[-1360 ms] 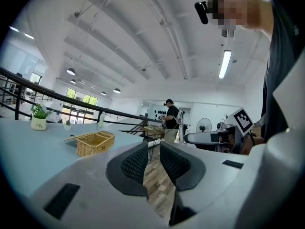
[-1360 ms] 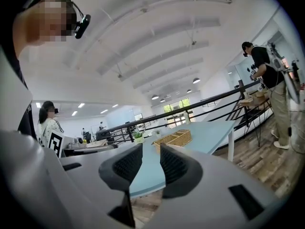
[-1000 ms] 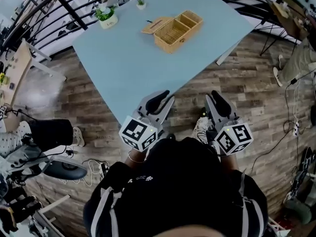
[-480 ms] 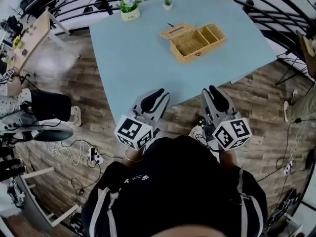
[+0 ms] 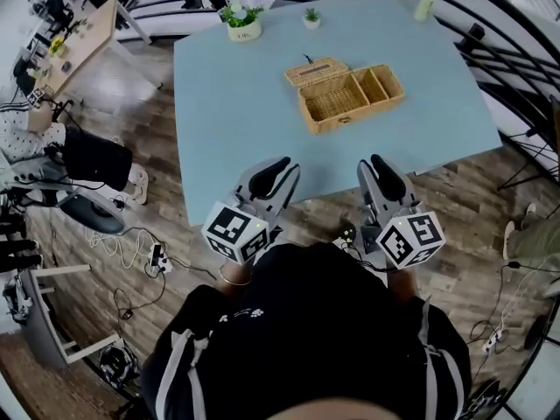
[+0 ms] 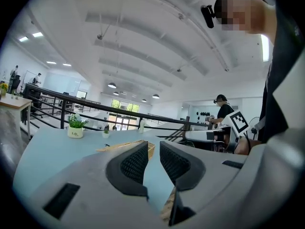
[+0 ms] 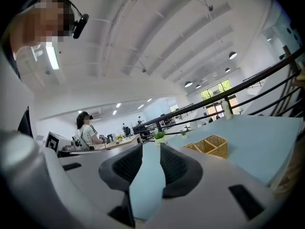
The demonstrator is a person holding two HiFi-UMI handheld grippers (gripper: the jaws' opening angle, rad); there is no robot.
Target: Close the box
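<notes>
An open wicker box [image 5: 350, 99] stands in the middle of the light blue table [image 5: 227, 121], its flat lid [image 5: 315, 70] swung back on the far side. In the head view my left gripper [image 5: 278, 166] and right gripper [image 5: 378, 164] hover side by side over the table's near edge, well short of the box. Both are open, with a narrow gap and nothing between the jaws. The left gripper [image 6: 152, 157] view shows the lid [image 6: 121, 146] low behind its jaws. From the right gripper [image 7: 151, 162], the box [image 7: 210, 146] appears ahead to the right.
A potted plant [image 5: 242, 23], a smaller plant [image 5: 311, 15] and a bottle [image 5: 426, 3] stand along the table's far edge, with a black railing behind. A seated person [image 5: 61, 160], a chair and cables occupy the wooden floor at left. Another person [image 6: 223, 111] stands far off.
The view has swung round, so the table and box now lie straight ahead. Both grippers have come from over the floor by the table corner to its near edge, jaws unchanged.
</notes>
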